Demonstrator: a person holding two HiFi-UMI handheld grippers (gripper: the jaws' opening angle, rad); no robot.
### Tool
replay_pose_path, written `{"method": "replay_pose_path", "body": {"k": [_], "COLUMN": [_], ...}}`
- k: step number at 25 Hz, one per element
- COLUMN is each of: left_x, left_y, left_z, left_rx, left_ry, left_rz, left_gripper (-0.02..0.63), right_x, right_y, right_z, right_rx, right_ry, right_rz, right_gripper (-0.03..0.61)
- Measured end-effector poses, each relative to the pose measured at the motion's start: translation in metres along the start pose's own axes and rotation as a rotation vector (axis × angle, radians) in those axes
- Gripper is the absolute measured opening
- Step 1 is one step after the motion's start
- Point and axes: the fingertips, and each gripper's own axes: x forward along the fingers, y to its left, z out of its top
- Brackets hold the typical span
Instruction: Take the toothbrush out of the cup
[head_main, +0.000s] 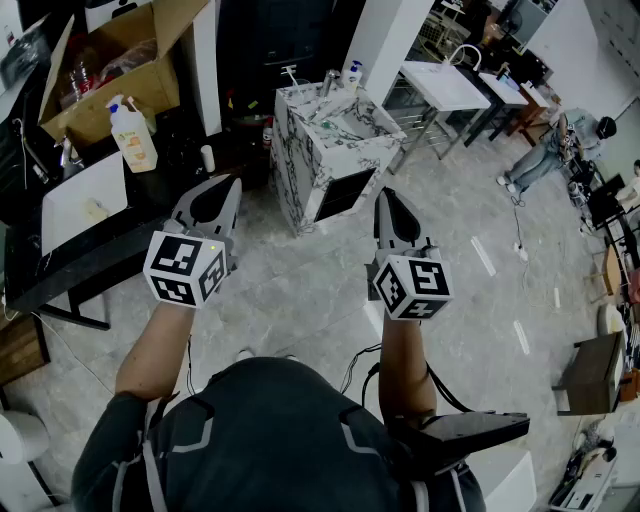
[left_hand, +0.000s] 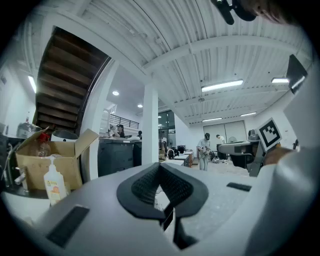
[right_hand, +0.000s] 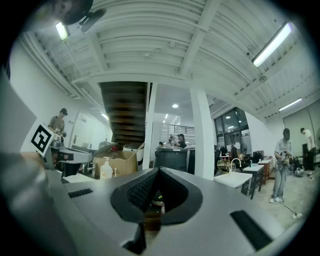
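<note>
A marble-patterned sink cabinet (head_main: 330, 150) stands on the floor ahead of me, with a few small items on its back rim: a thin white one (head_main: 292, 75), a metal cup (head_main: 330, 80) and a blue-capped bottle (head_main: 353, 72). At this distance I cannot make out the toothbrush for sure. My left gripper (head_main: 222, 185) is held level in the air, left of the cabinet and short of it, jaws shut and empty (left_hand: 159, 165). My right gripper (head_main: 388, 195) hovers beside the cabinet's near right corner, jaws also shut with nothing between them (right_hand: 158, 170).
A dark table at the left carries an open cardboard box (head_main: 120, 60), a soap dispenser bottle (head_main: 133, 135) and a white board (head_main: 80, 200). White tables (head_main: 445, 85) stand at the back right, where a person (head_main: 545, 155) bends over. A dark stool (head_main: 590, 375) is at the right.
</note>
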Motion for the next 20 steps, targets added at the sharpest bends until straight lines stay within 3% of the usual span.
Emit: {"method": "replay_pose_path", "body": {"k": [13,18,20], "left_x": [-0.006,-0.009,-0.009], "left_y": [-0.001,0.012,0.02], "left_z": [0.001,0.011,0.013], "left_rx": [-0.042,-0.017,-0.002], "left_ry": [0.018,0.001,0.003], "left_rz": [-0.069,-0.056,-0.036], "left_gripper": [0.008,0.008,0.008], "right_x": [0.001,0.01,0.016], "right_y": [0.008,0.021,0.018], "right_z": [0.003,0.012,0.012], "right_rx": [0.033,0.036,0.114], "right_ry": [-0.002,-0.008,-0.027], "right_rz": [0.01,0.021,-0.015], "right_gripper": [0.026,0.028,0.028]}}
